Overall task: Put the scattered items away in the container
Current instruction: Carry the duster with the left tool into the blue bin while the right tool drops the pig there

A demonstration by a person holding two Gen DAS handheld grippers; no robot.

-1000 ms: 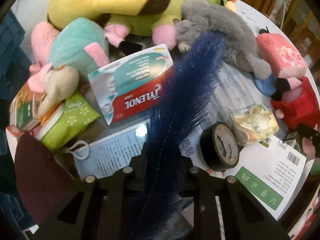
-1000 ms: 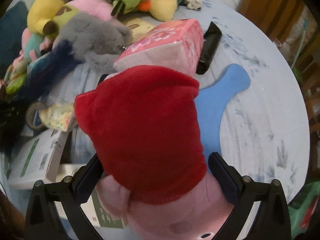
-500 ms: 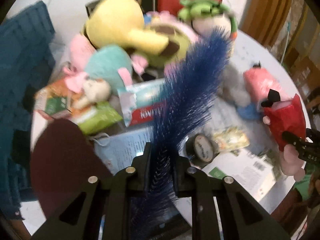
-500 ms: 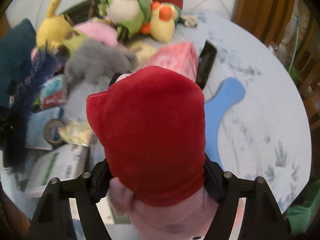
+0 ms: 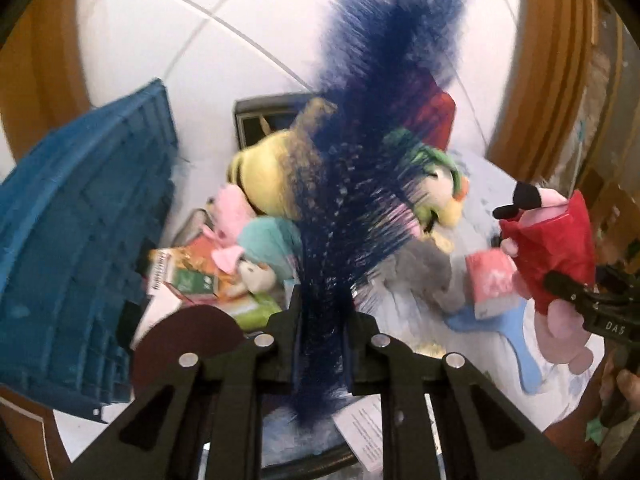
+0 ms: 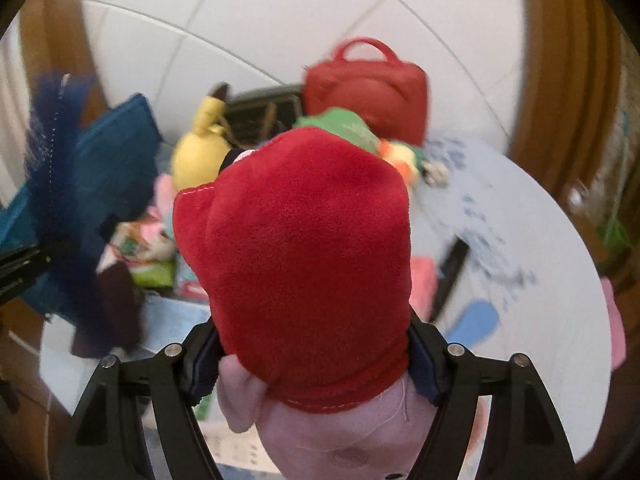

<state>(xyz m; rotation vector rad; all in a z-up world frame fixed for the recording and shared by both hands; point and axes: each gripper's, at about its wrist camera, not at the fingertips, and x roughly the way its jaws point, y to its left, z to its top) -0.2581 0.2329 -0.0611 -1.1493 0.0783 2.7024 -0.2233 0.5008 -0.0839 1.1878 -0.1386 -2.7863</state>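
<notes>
Risk is highest at the left hand-held gripper [image 5: 322, 320]: its jaws are nearly pressed together on the thin stem of the dark blue feather duster [image 5: 360, 168], so the long, top-heavy plume can swing or slip out on the way to the blue crate [image 5: 80, 240] at the far left. The right hand-held gripper [image 6: 312, 360] squeezes the soft pig plush in a red dress [image 6: 300, 248], which can deform and slide free. The round desk [image 6: 520, 280] has a pale blue patterned cloth and many toys and boxes on it; white floor tiles and wooden furniture surround it.
</notes>
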